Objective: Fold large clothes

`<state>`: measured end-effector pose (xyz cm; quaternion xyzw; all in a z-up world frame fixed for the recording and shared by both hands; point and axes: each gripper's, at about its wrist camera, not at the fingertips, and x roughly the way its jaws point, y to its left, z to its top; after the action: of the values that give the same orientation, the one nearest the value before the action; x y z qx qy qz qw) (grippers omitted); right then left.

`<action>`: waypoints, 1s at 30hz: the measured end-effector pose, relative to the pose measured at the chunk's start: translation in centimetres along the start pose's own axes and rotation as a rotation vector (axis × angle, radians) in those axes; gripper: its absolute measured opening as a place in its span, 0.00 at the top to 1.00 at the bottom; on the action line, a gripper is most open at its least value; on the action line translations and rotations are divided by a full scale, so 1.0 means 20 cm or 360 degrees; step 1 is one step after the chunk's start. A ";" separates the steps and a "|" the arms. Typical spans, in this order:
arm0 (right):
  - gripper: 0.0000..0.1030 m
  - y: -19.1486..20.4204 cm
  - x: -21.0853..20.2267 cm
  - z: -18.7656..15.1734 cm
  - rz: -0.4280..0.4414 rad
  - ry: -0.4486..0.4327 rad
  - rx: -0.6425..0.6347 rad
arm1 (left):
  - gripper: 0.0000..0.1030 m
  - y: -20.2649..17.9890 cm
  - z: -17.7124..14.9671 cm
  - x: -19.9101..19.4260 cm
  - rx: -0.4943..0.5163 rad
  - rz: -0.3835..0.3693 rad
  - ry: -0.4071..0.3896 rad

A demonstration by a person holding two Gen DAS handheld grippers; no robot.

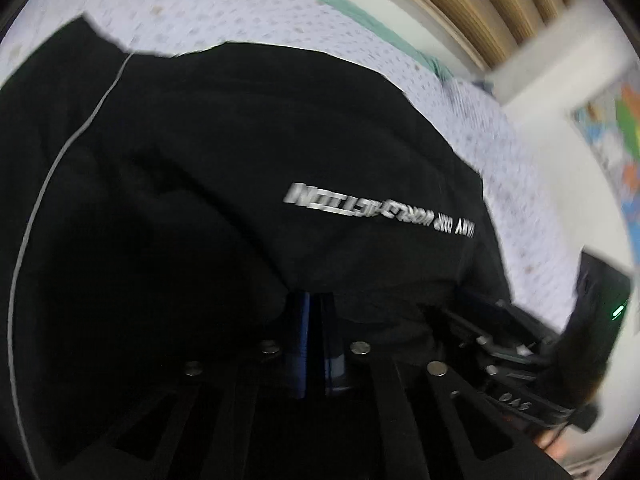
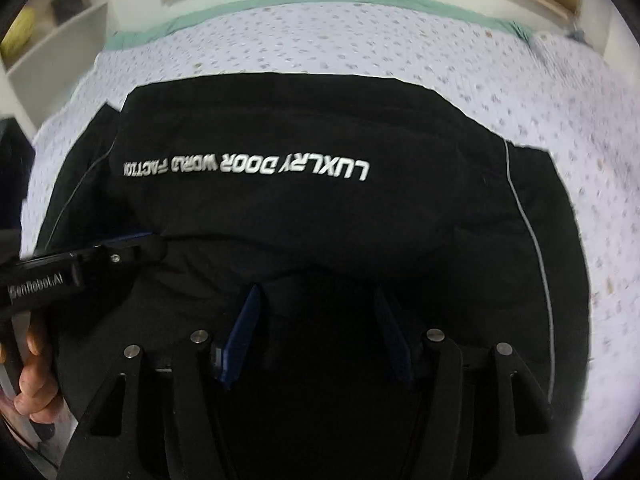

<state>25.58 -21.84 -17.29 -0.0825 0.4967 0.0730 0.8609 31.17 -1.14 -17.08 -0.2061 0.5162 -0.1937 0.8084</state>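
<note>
A large black garment (image 2: 320, 220) with upside-down white lettering (image 2: 248, 166) and thin white piping (image 2: 536, 240) lies spread on a bed. In the left wrist view the same garment (image 1: 240, 140) fills most of the picture. My left gripper (image 1: 316, 300) has its blue pads pressed together, and their tips are buried in a fold of the black fabric. From the right wrist view the left gripper (image 2: 146, 242) pinches that fold at the garment's left side. My right gripper (image 2: 317, 291) hovers over the near part of the garment, blue pads wide apart, nothing between them.
The bed sheet (image 2: 340, 40) is white with small dots and a green border at the far edge. Wooden slats (image 1: 480, 0) stand behind the bed. A white shelf (image 2: 52, 52) is at the far left. A hand (image 2: 34, 380) holds the left tool.
</note>
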 end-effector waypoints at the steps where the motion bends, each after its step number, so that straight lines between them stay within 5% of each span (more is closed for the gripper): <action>1: 0.40 0.01 0.00 0.00 -0.0004 0.0000 -0.0004 | 0.96 0.01 0.00 -0.02 -0.0010 -0.0024 -0.0018; 5: 0.39 0.02 -0.07 0.04 0.0023 0.0025 -0.0030 | 0.93 -0.05 -0.03 -0.12 0.0067 -0.0014 -0.0074; 7: 0.39 0.02 -0.14 0.09 0.0078 0.0001 -0.0010 | 0.81 -0.14 0.00 -0.20 0.0155 0.0021 -0.0131; 9: 0.37 0.02 -0.22 0.17 0.0065 -0.0092 -0.0011 | 0.33 -0.25 0.06 -0.26 0.0266 0.0128 -0.0226; 10: 0.35 0.02 -0.24 0.22 0.0011 -0.0131 -0.0007 | 0.27 -0.29 0.08 -0.28 0.0294 0.0170 -0.0273; 12: 0.33 -0.01 -0.19 0.30 -0.0013 -0.0115 0.0046 | 0.25 -0.33 0.16 -0.24 0.0325 0.0211 -0.0253; 16: 0.27 -0.13 0.16 0.31 0.0087 0.0175 0.0224 | 0.32 -0.20 0.28 0.14 0.0261 0.0382 0.0110; 23: 0.27 -0.16 0.21 0.24 0.0064 0.0078 0.0216 | 0.31 -0.26 0.24 0.19 0.0319 0.0452 0.0049; 30: 0.26 -0.20 -0.17 0.13 0.0196 -0.0081 0.0215 | 0.31 -0.33 -0.02 -0.21 0.0457 0.0321 -0.0094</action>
<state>26.97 -25.28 -12.82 0.0084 0.4826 0.0941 0.8707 28.42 -4.57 -10.47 -0.0413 0.4775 -0.1771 0.8596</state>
